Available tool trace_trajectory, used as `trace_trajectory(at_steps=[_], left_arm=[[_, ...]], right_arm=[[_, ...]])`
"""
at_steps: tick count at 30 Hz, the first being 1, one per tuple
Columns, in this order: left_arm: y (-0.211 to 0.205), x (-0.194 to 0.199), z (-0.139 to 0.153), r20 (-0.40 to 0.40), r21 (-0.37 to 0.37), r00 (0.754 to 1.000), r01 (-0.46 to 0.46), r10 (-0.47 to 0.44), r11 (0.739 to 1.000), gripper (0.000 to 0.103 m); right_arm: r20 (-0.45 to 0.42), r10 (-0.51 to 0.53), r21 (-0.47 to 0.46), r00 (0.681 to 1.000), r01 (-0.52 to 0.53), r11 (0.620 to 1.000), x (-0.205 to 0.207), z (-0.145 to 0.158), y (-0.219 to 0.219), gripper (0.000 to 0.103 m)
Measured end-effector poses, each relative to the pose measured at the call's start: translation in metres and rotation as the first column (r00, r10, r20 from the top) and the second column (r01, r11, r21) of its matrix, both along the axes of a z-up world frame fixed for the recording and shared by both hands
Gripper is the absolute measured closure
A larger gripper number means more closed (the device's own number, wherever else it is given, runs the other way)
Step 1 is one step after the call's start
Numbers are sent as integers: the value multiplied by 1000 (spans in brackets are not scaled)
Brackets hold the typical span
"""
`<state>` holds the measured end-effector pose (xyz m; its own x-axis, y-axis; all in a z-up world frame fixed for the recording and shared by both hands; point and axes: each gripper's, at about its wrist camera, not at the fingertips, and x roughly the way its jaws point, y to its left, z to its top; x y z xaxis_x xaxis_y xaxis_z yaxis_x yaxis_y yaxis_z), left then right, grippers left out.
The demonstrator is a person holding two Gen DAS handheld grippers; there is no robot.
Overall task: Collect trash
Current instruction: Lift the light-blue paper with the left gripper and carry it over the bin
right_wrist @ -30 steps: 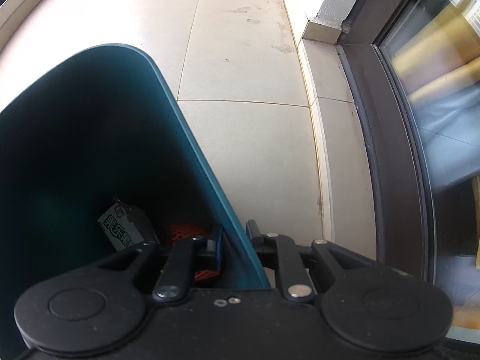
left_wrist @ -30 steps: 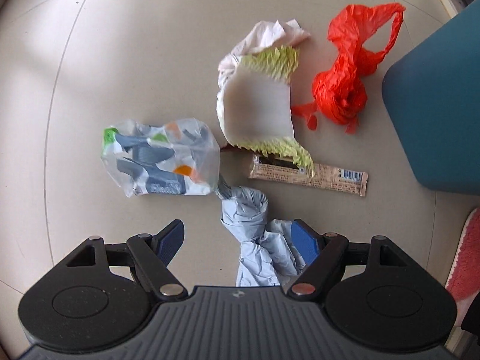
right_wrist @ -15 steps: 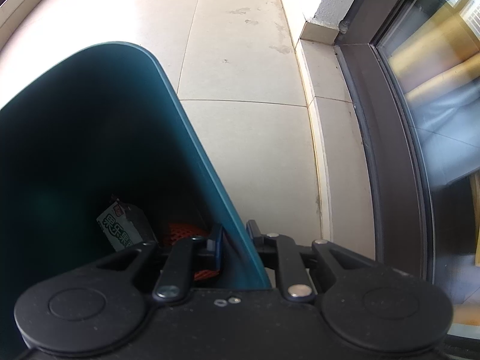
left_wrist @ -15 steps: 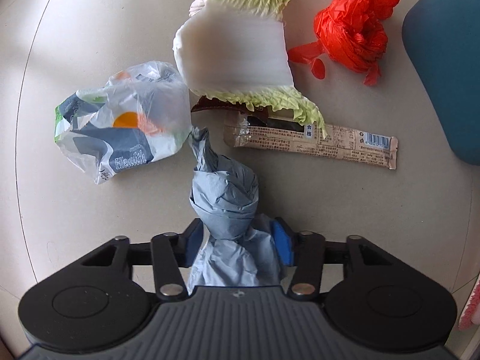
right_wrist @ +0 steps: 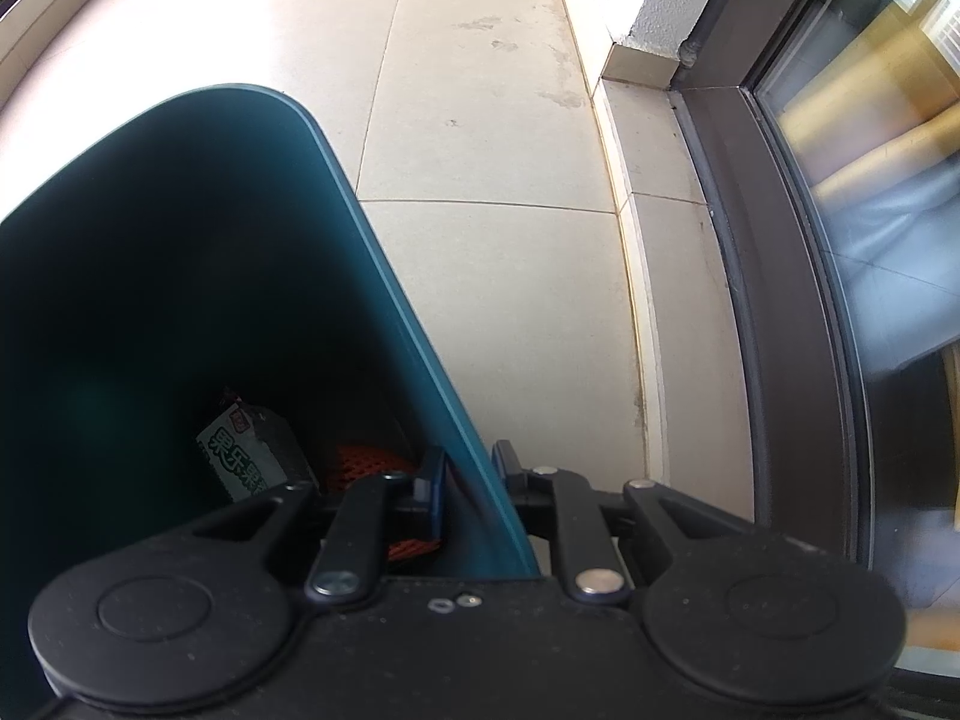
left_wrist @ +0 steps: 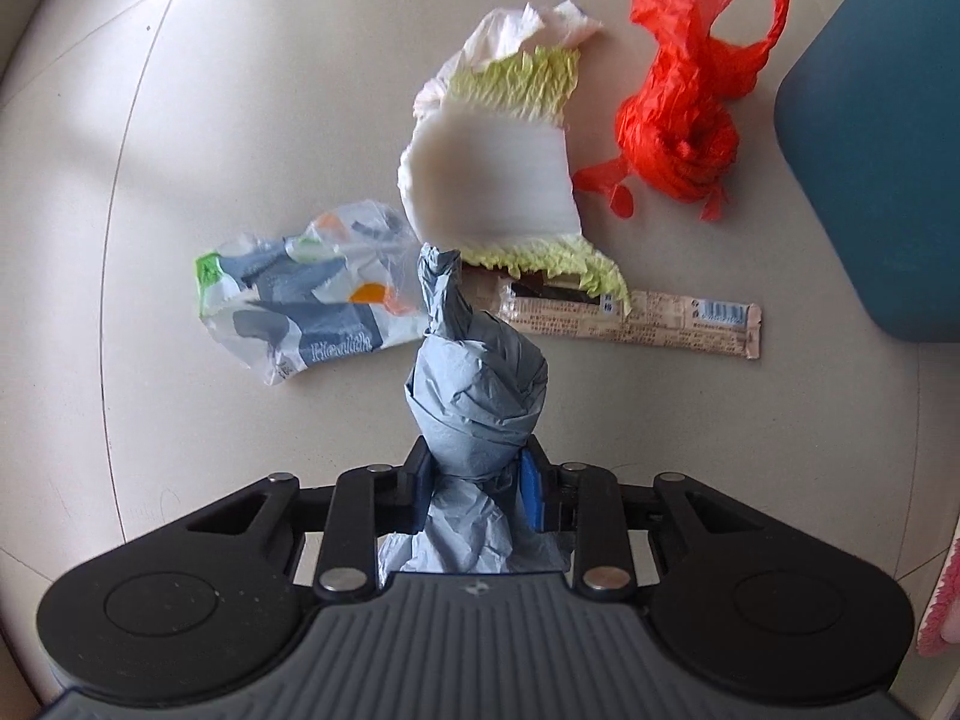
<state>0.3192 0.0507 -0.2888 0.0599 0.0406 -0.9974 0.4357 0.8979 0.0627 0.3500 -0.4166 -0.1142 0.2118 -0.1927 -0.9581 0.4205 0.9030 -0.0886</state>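
My left gripper [left_wrist: 477, 483] points straight down, its jaws closing on a twisted grey-blue plastic bag [left_wrist: 474, 384] that is pinched between the pads and hangs clear of the floor. Below it lie a crumpled printed plastic bag [left_wrist: 300, 306], a cabbage leaf [left_wrist: 498, 180] on a white bag, a tan snack wrapper [left_wrist: 660, 324] and a red plastic bag [left_wrist: 684, 120]. My right gripper [right_wrist: 471, 483] is shut on the rim of the teal bin [right_wrist: 384, 276], one finger inside and one outside. A green packet [right_wrist: 240, 462] and something orange lie inside the bin.
The teal bin [left_wrist: 882, 168] stands at the right edge of the left wrist view. A pink slipper [left_wrist: 942, 612] shows at the lower right. In the right wrist view a dark window frame [right_wrist: 774, 312] and a low tiled ledge run along the right of the tiled floor.
The left jaws have narrowed from wide open to pinching the grey-blue bag, which now hangs off the floor. The trash on the floor looks farther away. The right gripper and bin are unchanged.
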Motion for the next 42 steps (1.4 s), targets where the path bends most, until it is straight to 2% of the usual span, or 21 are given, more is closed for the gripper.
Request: trace_trajectory(at_steps=[9, 18, 26, 35, 39, 42], left_arm=[[-17, 21, 81, 142, -59, 989, 36, -27, 998, 75], [-47, 25, 157, 221, -116, 974, 86, -59, 990, 75], [-89, 25, 223, 288, -210, 951, 174, -109, 962, 75], [-156, 15, 262, 342, -253, 918, 296, -201, 921, 75], [-189, 8, 254, 339, -245, 906, 345, -253, 906, 75], [-215, 7, 226, 302, -241, 908, 367, -290, 898, 75]], right_arm=[[12, -3, 23, 1000, 2, 1000, -1, -2, -4, 88], [22, 7, 42, 1000, -8, 999, -2, -4, -8, 89], [28, 15, 47, 999, -17, 999, -3, -5, -7, 90], [36, 6, 71, 999, -9, 997, -3, -6, -10, 90], [38, -6, 87, 999, 3, 996, -3, -6, -13, 91], [37, -5, 88, 999, 1, 996, -2, -7, -14, 91]])
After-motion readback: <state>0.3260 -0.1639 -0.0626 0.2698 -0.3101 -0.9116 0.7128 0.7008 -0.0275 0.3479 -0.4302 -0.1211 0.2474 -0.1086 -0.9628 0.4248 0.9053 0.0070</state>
